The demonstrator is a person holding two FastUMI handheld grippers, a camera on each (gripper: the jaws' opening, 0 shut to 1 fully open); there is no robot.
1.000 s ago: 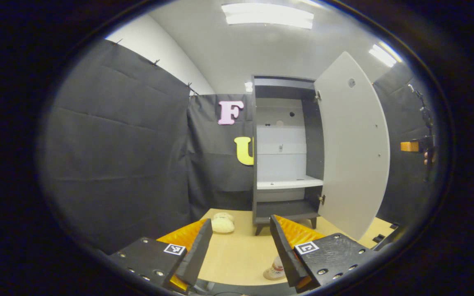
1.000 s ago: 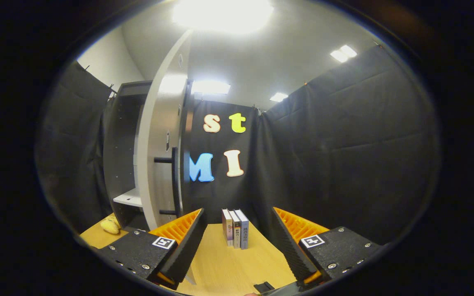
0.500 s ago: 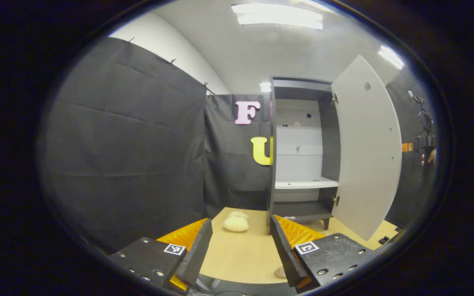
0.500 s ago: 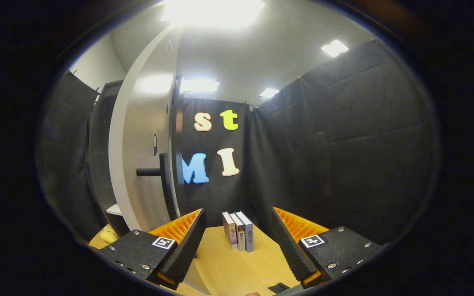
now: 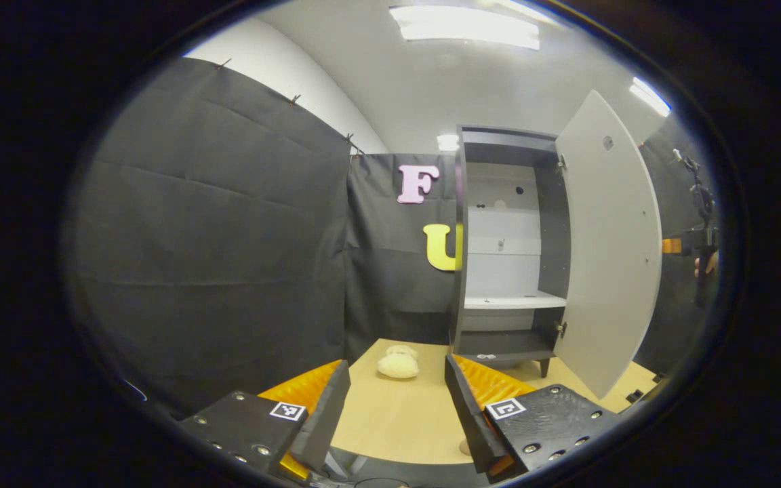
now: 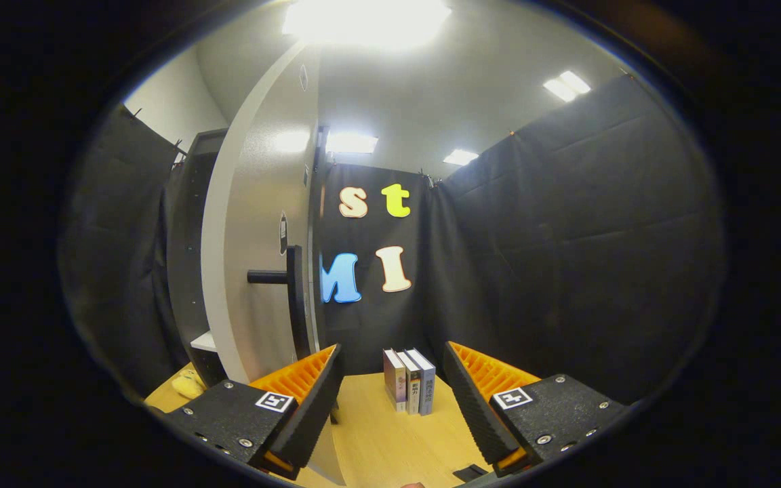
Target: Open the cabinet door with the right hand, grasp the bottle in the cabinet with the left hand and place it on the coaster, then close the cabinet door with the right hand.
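— Since a second ago, what has shifted?

— Seen from the left gripper view, the tall dark-grey cabinet with a white shelf (image 5: 509, 301) has slid toward the right of the frame. The bottle on its coaster has dropped from plain sight near the lower edge. What shows there now is a pale sliver (image 5: 464, 447) just beside the right-hand finger, too small to tell which of the two it is.

— And the tools?

— Starting nearest, the left gripper (image 5: 396, 413) sits at the bottom of its frame with its fingers spread wide and nothing between them. They hang over the light wooden tabletop (image 5: 390, 427). The right gripper (image 6: 390, 407) is likewise spread and empty at the bottom of the right gripper view.

— What lies beyond them?

— In the left gripper view, a cream-coloured soft lump (image 5: 398, 364) rests on the table at centre, just left of the cabinet's foot. The cabinet's shelves look bare. Its pale-grey flat door (image 5: 607, 251) stands swung open at right. Past the door's edge, at the far right, a hand (image 5: 706, 261) holds the other gripper, apart from the door.

— And from the right side?

— The same door fills the left half of the frame. Its black bar handle (image 6: 292, 298) is left of centre, above the left-hand finger and not touched. Three upright books (image 6: 409, 381) stand between the fingers, farther back.
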